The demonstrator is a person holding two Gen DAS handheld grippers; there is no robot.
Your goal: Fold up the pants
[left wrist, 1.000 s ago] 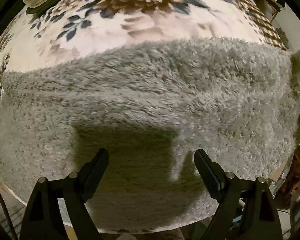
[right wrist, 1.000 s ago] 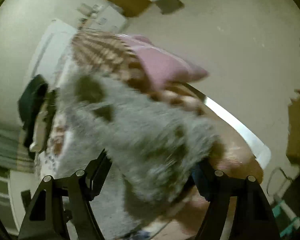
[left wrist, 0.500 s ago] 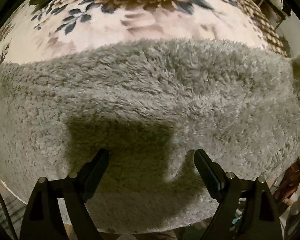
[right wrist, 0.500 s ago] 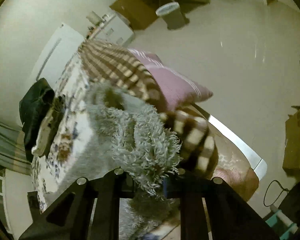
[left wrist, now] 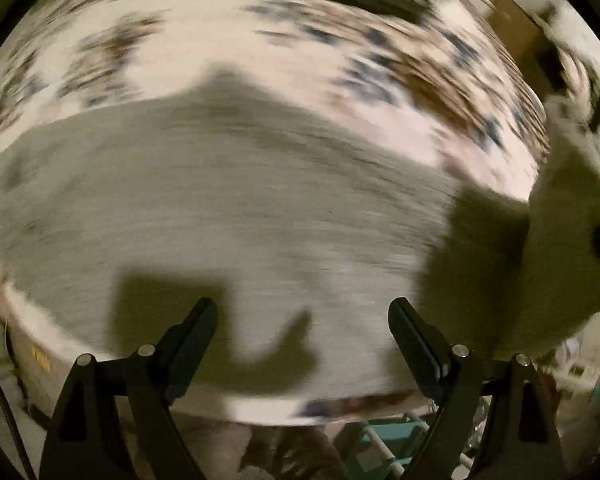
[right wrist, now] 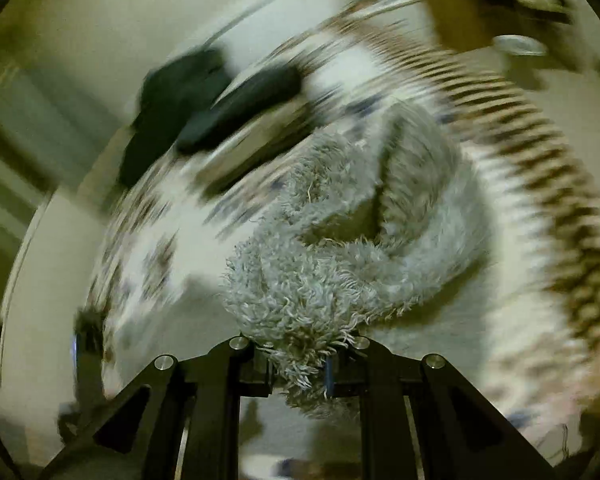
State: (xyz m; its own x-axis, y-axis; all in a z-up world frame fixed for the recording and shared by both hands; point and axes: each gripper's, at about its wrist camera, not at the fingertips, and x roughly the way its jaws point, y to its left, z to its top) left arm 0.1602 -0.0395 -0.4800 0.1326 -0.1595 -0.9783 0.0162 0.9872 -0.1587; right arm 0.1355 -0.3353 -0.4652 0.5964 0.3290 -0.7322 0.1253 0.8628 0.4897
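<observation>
The grey fluffy pants (left wrist: 228, 208) lie spread across the floral bed cover (left wrist: 260, 52), blurred by motion. My left gripper (left wrist: 302, 320) is open and empty, hovering above the near part of the pants. At the right of the left wrist view a lifted end of the pants (left wrist: 564, 232) hangs in the air. My right gripper (right wrist: 300, 364) is shut on that end of the grey pants (right wrist: 300, 292), which trails up and away toward the bed.
A brown checked blanket (right wrist: 540, 148) lies along the far right side of the bed. Dark clothes (right wrist: 204, 100) are piled at the head of the bed. A teal rack (left wrist: 384, 440) stands on the floor below the bed edge.
My right gripper, shut on the pants end half a second ago, has swung it up and over toward the bed. My left gripper has moved back and left, staying open.
</observation>
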